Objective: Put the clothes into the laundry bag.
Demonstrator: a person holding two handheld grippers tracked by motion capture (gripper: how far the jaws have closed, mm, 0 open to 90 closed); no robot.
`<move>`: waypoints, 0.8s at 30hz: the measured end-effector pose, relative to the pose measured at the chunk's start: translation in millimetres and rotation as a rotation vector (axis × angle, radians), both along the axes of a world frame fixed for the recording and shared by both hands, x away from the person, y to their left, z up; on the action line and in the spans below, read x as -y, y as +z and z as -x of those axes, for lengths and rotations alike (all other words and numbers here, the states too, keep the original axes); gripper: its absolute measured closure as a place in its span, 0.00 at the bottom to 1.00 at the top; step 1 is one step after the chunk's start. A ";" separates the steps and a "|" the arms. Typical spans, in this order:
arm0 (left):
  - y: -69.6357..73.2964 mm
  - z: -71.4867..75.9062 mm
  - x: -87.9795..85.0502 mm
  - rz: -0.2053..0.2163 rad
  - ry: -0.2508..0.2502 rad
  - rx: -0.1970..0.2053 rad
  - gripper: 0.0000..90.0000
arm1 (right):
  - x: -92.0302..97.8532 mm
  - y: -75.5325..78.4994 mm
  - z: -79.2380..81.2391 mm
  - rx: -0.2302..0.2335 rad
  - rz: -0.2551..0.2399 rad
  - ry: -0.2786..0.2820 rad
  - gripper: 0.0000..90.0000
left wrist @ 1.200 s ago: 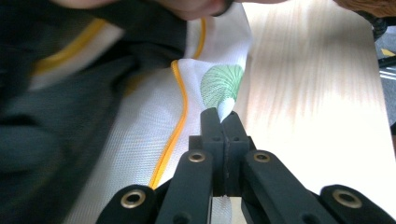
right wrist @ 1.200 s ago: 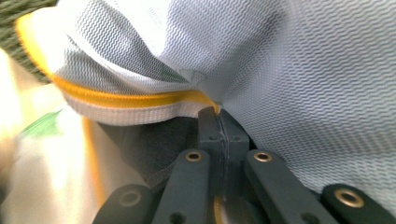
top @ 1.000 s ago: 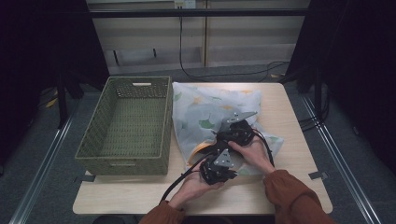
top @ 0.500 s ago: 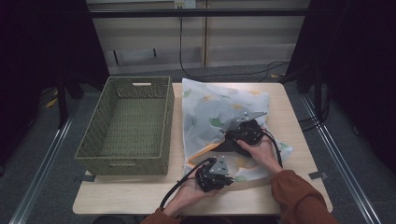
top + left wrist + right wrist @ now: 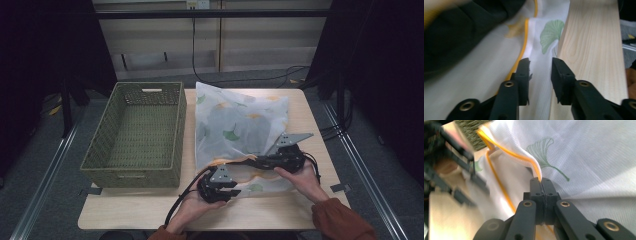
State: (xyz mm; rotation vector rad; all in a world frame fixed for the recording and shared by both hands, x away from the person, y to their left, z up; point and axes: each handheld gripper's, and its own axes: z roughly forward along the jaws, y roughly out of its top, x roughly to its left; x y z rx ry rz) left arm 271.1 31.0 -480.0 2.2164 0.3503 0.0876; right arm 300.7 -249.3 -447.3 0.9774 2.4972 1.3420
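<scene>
A white cloth (image 5: 240,120) printed with green leaves and edged in yellow lies spread on the wooden table (image 5: 310,115). My right gripper (image 5: 239,161) is shut on the cloth's yellow hem (image 5: 534,162) and holds a folded-over flap a little above the layer below; its jaws (image 5: 541,180) meet on the hem. My left gripper (image 5: 234,189) is at the cloth's near edge. Its jaws have just been opening and stand apart (image 5: 540,65) over the cloth (image 5: 499,62), beside the yellow hem, with the pads off the fabric.
A green woven basket (image 5: 132,167) stands on the left half of the table, close to the cloth's left side. Bare wood (image 5: 594,50) runs along the cloth's edge. Cables trail from both grippers toward the person.
The bunched cloth has been drawn out flatter. My right gripper moved right and toward the person with the hem. My left gripper shifted slightly left and its jaws opened off the cloth.
</scene>
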 end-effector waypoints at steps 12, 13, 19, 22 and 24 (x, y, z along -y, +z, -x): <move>20.4 -16.6 -25.2 0.097 0.125 0.066 0.72 | 7.7 -29.2 17.3 -0.110 0.125 0.066 0.99; 18.0 -19.5 -24.6 0.075 0.149 0.069 0.72 | 6.6 -30.3 19.1 -0.110 0.138 0.077 0.99; -2.6 -37.2 -16.9 -0.062 0.194 0.023 0.67 | 8.8 -36.8 19.3 -0.122 0.172 0.055 0.86; -11.3 -38.0 -15.5 -0.121 0.213 0.022 0.65 | 14.2 -39.7 17.6 -0.129 0.158 0.043 0.77; -15.4 -38.2 -15.9 -0.157 0.226 0.030 0.64 | 22.0 -38.7 16.0 -0.128 0.150 0.013 0.75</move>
